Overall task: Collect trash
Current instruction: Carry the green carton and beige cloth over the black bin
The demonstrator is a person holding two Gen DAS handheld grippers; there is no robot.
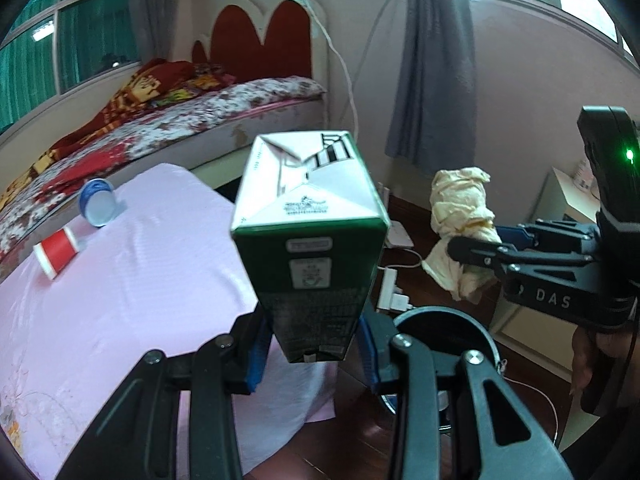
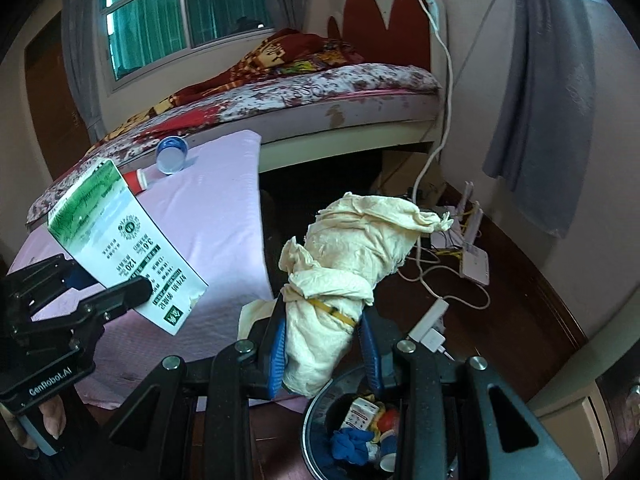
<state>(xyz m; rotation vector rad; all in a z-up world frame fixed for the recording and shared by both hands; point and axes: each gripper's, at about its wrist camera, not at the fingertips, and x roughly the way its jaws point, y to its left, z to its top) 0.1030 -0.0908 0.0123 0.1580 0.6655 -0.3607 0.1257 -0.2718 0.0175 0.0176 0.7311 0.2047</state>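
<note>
**Two items held above the bin: release hazards**

Bed (image 2: 304, 92) across the far side of the room, under the window; not part of the task.

Worktop (image 1: 120, 280) under a pink cloth, near and left. Two pieces of trash not yet collected at its far edge: a red paper cup (image 1: 56, 254) on its side and a blue-and-white cup (image 1: 98, 204) also on its side, just beside each other.

Trash bin (image 2: 316, 412) on the floor, near and right of the worktop, partly hidden behind the right gripper. Already contains a small carton, something blue and other scraps.

Milk carton (image 1: 308, 236), green and white, clamped near its lower end between the jaws of the left gripper (image 1: 316, 350); held over the near right corner of the worktop, left of the bin.

Wad of cream paper (image 2: 344, 280), bound with a yellow band, clamped at its lower end between the jaws of the right gripper (image 2: 324, 356); hanging just above the bin's far rim.

Likely faults from here:

- Carton released too early: not yet over the bin opening, so a drop onto worktop or floor.
- Wad released off-centre: long and top-heavy, likely to tip over the rim toward the power strip (image 2: 430, 330) and cables on the floor to the right.
- Grippers close together: risk of collision when both converge on one opening.
- Bin nudged by a gripper: spill.
</note>
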